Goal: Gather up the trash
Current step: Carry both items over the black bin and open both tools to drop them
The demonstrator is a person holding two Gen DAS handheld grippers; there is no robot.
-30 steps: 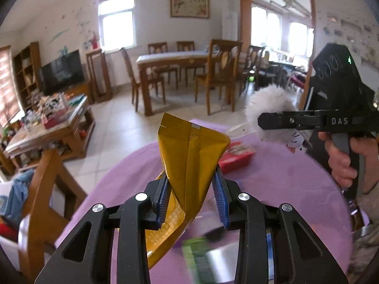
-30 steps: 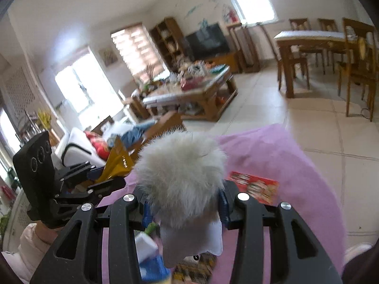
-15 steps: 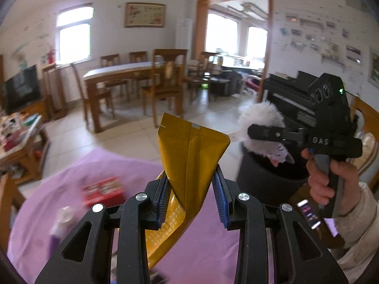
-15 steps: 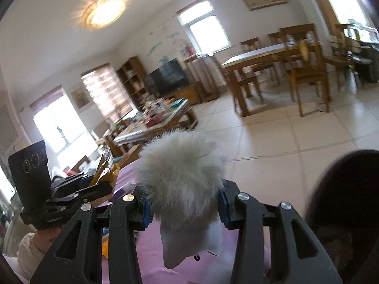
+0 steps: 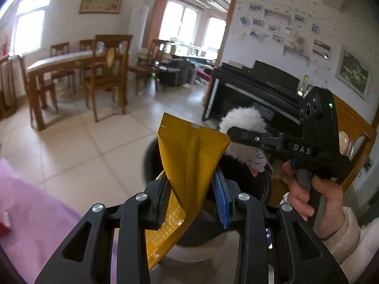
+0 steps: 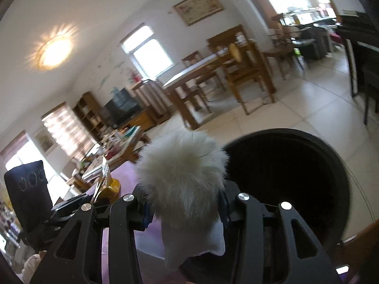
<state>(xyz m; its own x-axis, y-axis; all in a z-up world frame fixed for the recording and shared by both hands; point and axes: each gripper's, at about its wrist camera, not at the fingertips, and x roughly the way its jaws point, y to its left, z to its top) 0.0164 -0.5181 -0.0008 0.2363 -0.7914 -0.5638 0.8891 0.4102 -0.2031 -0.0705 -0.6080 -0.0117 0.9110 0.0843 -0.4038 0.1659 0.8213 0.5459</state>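
Observation:
My left gripper [image 5: 192,196] is shut on a crumpled yellow foil wrapper [image 5: 190,156] that sticks up between its blue pads. My right gripper [image 6: 184,209] is shut on a white fluffy pom-pom with a pale cloth tail [image 6: 182,177]. In the left wrist view that pom-pom [image 5: 244,120] hangs over the black round trash bin [image 5: 239,182], with the right gripper [image 5: 233,133] held in a person's hand [image 5: 305,196]. The bin's dark mouth [image 6: 291,179] fills the right wrist view just beyond the pom-pom. The left gripper's body [image 6: 28,189] and the wrapper [image 6: 106,184] show at the left there.
A purple tablecloth [image 5: 35,213] with a red packet [image 5: 4,220] at its edge lies to the left. A black piano [image 5: 255,87] stands behind the bin, a wooden chair back [image 5: 355,127] to the right. Dining table and chairs [image 5: 78,71] stand farther off on the tiled floor.
Both grippers swung right, away from the purple table, to the black bin. The yellow wrapper and the pom-pom stay gripped. The bin now sits under both.

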